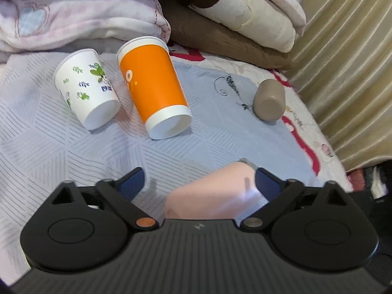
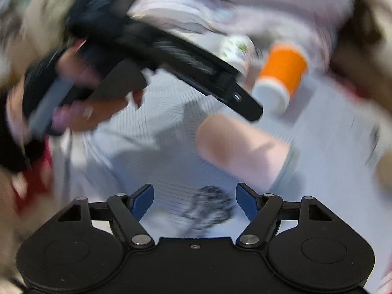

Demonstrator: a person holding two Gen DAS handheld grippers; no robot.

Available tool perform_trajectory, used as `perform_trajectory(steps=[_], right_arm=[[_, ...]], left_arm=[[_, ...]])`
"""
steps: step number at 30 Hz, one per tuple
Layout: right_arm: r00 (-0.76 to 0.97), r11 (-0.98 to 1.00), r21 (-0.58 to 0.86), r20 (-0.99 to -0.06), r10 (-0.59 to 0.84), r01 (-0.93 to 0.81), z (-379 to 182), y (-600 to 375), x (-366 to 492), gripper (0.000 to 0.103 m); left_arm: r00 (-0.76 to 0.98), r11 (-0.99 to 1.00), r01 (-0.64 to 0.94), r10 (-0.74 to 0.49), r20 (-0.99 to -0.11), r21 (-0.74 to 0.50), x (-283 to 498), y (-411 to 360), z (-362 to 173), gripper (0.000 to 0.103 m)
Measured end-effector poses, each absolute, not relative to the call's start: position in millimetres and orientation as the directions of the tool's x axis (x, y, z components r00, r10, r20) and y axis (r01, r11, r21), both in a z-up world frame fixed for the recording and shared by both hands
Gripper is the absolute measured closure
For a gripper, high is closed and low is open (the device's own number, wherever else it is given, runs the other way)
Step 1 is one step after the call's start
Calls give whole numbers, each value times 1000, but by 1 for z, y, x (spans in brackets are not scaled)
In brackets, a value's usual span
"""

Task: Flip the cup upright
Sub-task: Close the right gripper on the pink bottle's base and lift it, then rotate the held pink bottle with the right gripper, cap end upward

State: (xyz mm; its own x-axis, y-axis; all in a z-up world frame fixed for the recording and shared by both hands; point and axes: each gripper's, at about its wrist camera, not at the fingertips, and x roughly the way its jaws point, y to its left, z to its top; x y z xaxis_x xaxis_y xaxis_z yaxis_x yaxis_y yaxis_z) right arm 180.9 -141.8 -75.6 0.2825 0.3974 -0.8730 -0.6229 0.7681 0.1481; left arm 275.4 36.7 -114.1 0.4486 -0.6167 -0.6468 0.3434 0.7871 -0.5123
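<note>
A pink cup (image 1: 215, 193) lies on its side on the blue-grey bedspread, between the fingers of my left gripper (image 1: 198, 181). The gripper is open; its right pad (image 1: 265, 183) touches the cup, the left pad stands apart. The pink cup also shows in the blurred right wrist view (image 2: 242, 147), with the left gripper's body (image 2: 196, 73) above it. My right gripper (image 2: 194, 201) is open and empty, short of the cup. An orange cup (image 1: 154, 85), a white leaf-print cup (image 1: 85, 88) and a small brown cup (image 1: 269, 101) lie on their sides farther back.
Folded quilts (image 1: 85, 17) and a brown pillow (image 1: 220, 36) are piled at the back of the bed. A beige curtain (image 1: 348, 73) hangs on the right past the bed's edge. The person's hand (image 2: 80, 112) holds the left gripper's handle.
</note>
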Motion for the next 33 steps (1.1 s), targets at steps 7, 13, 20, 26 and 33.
perform_trajectory(steps=[7, 13, 20, 26, 33], right_arm=[[225, 849, 454, -828, 514, -272, -111, -166, 215, 26], [284, 820, 531, -769, 572, -213, -114, -178, 224, 25], [325, 815, 561, -752, 574, -142, -110, -184, 237, 25], [351, 840, 529, -770, 533, -116, -110, -187, 244, 23], [363, 873, 458, -794, 487, -169, -102, -191, 228, 23]], left_arm=[[426, 765, 304, -642, -638, -567, 278, 43, -120, 32], [426, 739, 275, -667, -611, -615, 283, 54, -126, 33], [387, 718, 273, -691, -610, -640, 285, 55, -136, 33], [279, 688, 244, -725, -630, -684, 284, 51, -143, 36], [195, 616, 244, -788, -584, -749, 281, 38, -157, 36]])
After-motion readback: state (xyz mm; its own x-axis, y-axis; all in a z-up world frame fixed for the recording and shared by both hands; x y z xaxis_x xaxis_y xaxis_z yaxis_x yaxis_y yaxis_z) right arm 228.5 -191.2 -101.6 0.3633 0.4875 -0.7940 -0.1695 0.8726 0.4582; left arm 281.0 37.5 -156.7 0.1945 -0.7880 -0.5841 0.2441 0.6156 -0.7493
